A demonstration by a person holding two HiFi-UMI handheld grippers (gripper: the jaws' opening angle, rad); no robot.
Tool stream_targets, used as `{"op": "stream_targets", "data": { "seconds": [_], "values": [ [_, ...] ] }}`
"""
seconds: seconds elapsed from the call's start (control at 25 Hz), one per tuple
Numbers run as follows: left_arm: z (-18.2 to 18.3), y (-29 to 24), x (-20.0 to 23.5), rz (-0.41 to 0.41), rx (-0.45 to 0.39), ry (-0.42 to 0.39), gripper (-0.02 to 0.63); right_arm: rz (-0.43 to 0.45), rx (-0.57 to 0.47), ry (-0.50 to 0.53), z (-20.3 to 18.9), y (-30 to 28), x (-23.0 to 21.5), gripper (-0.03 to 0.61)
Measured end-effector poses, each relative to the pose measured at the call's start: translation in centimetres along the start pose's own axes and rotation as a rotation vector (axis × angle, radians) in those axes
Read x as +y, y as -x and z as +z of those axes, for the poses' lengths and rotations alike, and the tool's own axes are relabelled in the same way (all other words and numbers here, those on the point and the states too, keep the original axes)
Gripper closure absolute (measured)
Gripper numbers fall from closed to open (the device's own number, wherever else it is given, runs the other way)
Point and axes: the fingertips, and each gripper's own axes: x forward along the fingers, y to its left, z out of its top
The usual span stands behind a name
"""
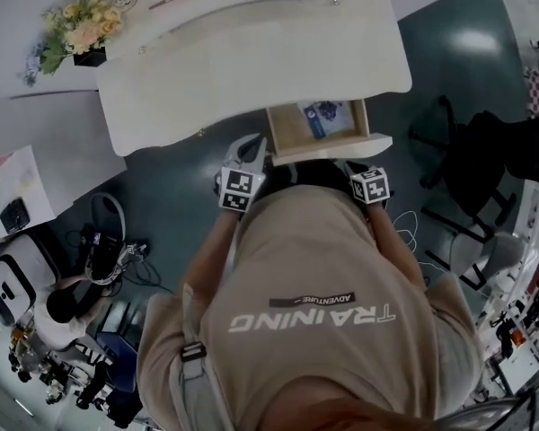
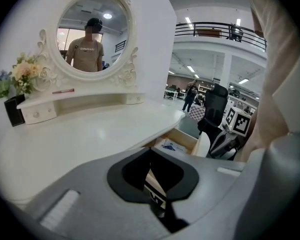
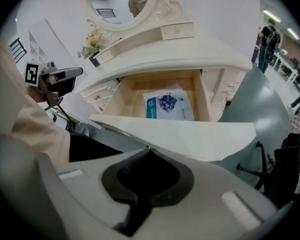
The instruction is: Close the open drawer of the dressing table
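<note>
Two grippers sit close in front of the person's beige shirt, both facing the white bench (image 1: 251, 70) (image 2: 80, 139) (image 3: 190, 59). The drawer (image 1: 287, 126) (image 2: 182, 136) (image 3: 132, 96) stands pulled out from under the bench's near edge, at about 12 o'clock from the person in the head view, with its pale wooden inside showing. A blue-and-white packet (image 1: 322, 117) (image 2: 169, 145) (image 3: 167, 105) lies flat in the drawer, toward its 3 o'clock side. The left gripper (image 1: 251, 148) (image 2: 150, 151) is just beside the drawer's front corner at 9 o'clock. Its jaws are pressed together at the tips and pinch nothing. The right gripper (image 1: 353, 164) (image 3: 148, 150) is at the white front panel toward 3 o'clock. Its jaws are likewise pressed together and empty, and their tips meet at the panel's lower edge. Whether they touch the panel I cannot tell. An oval mirror (image 2: 92, 31) in a carved white frame rises at the back of the bench. A bunch of flowers (image 1: 76, 25) (image 2: 20, 76) (image 3: 92, 41) stands at 10 o'clock on the bench's raised shelf, and a thin red stick (image 1: 169, 0) (image 2: 63, 90) lies near it. A black office chair (image 1: 467, 169) stands on the floor at 3 o'clock, well apart from the drawer.
</note>
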Motion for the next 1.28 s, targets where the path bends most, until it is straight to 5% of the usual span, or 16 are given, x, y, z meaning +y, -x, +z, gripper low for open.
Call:
{"op": "stream_targets", "data": {
  "seconds": [0.64,1.28],
  "values": [
    [7.1,-3.6,1.2,0.149,-0.034,0.062,0.606,0.197,-0.065,0.148,9.3,-1.2,-3.0,0.574],
    [11.0,-8.0,4.6,0.232,-0.056,0.100,0.606,0.267,-0.105,0.316,17.7,-4.3,-5.3,0.574]
  ]
}}
